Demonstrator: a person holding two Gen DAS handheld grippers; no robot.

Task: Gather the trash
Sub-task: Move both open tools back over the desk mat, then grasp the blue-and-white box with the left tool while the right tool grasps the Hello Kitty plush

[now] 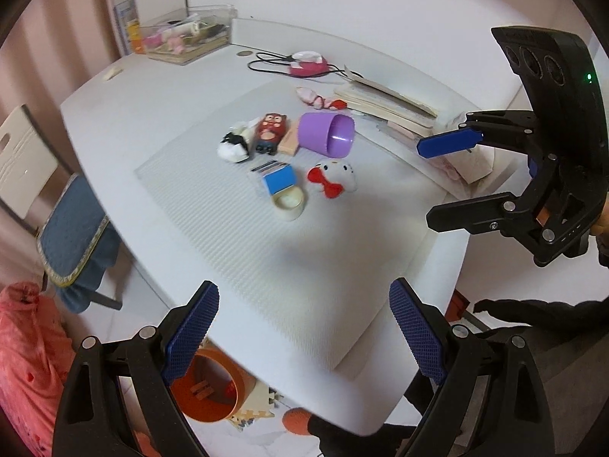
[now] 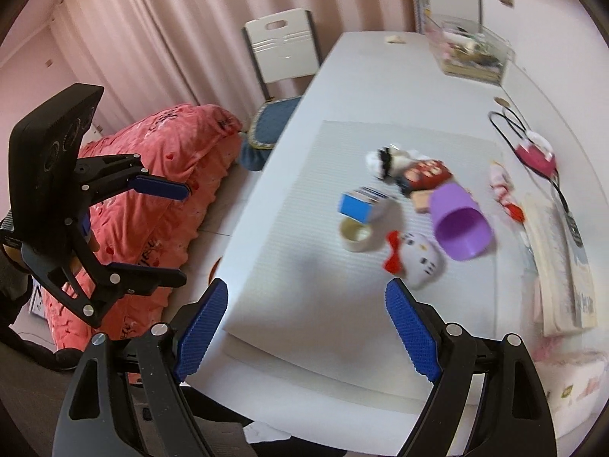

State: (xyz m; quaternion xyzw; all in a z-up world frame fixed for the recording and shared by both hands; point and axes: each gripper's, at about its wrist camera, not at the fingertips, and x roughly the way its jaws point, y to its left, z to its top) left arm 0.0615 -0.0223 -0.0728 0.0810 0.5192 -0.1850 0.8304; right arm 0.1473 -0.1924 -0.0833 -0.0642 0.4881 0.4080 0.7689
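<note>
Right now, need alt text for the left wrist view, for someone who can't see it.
Open left hand-held gripper hovers over the near edge of a white ribbed mat on a white table. Mid-mat sits a cluster: tipped purple plastic cup, white cat-face plush with red bow, blue-and-white box, cream tape roll. Open right hand-held gripper enters from the right.

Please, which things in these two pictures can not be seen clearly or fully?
- Orange bin: left wrist view, partly hidden by the table edge and the left gripper.
- Purple cup and cat toy: right wrist view, motion blur.
- Clear box: contents too small to identify.
- Stacked books: right wrist view, blurred, titles unreadable.
</note>
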